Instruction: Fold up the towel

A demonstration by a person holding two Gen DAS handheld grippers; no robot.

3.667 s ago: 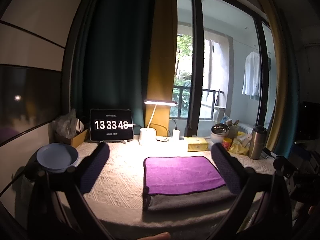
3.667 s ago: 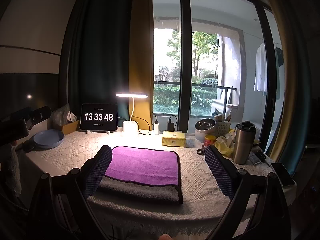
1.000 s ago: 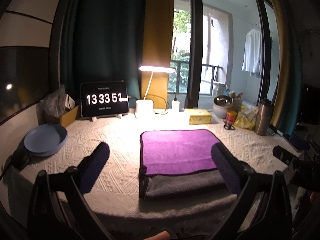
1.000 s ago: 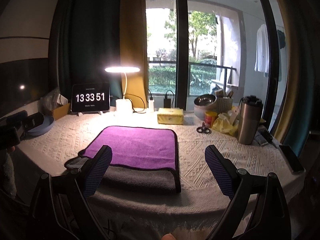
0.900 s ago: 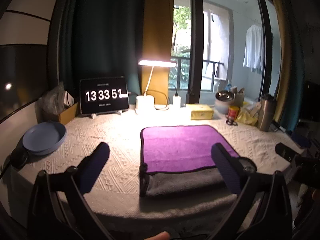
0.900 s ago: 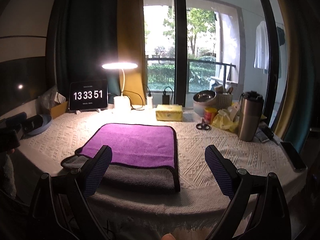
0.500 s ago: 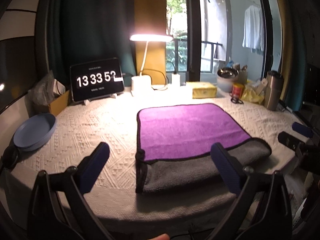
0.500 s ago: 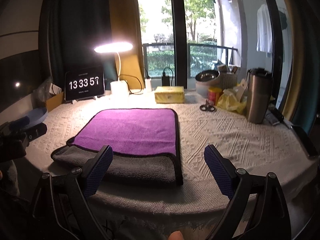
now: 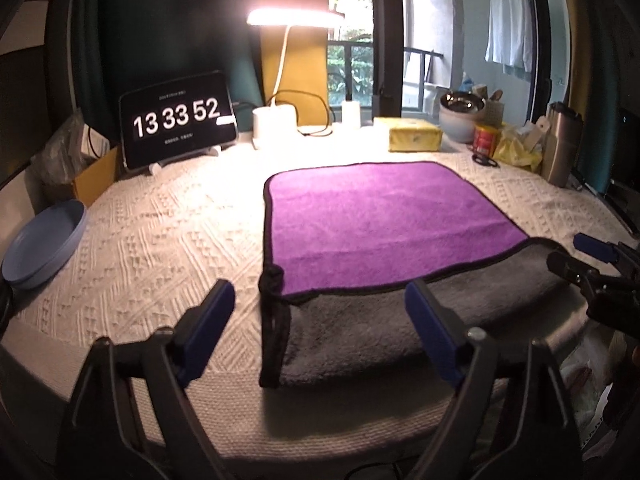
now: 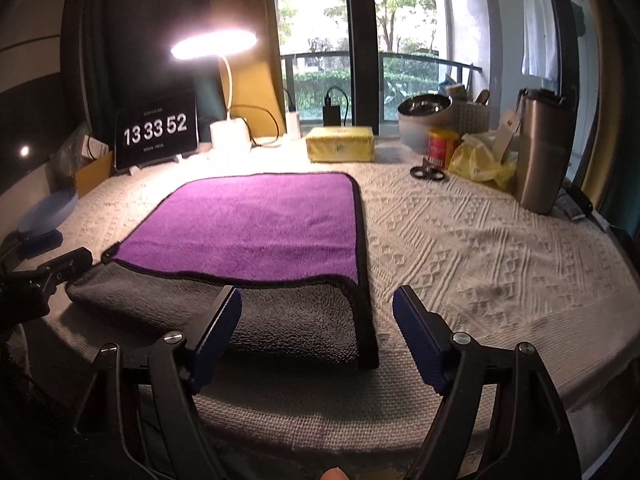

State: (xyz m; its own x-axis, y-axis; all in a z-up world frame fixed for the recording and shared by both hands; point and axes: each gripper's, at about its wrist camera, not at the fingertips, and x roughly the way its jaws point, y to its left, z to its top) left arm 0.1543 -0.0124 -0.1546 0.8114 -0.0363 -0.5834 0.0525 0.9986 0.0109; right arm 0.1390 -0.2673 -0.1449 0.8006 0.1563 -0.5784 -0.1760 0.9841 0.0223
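A white woven cloth with a raised diamond pattern (image 9: 168, 236) covers the surface. At its far edge a lit white desk lamp (image 9: 294, 18) glows before a mustard-yellow curtain (image 10: 236, 20) and dark teal drapes (image 9: 168, 28). To the right, black-framed glass doors (image 10: 360, 40) show a railed balcony (image 10: 420, 60), green trees and a hanging white shirt (image 9: 508, 26).

Towel (image 9: 372, 216) plush cloth; tablecloth (image 10: 480, 248) rough woven; tumbler (image 10: 540, 152) brushed metal.

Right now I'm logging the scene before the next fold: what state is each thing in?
towel: flat, near edge folded over, grey side up
left gripper: jaws open, empty
right gripper: jaws open, empty
desk lamp: on
clock tablet: on, reads 13 33 52
steel tumbler: upright, lid on
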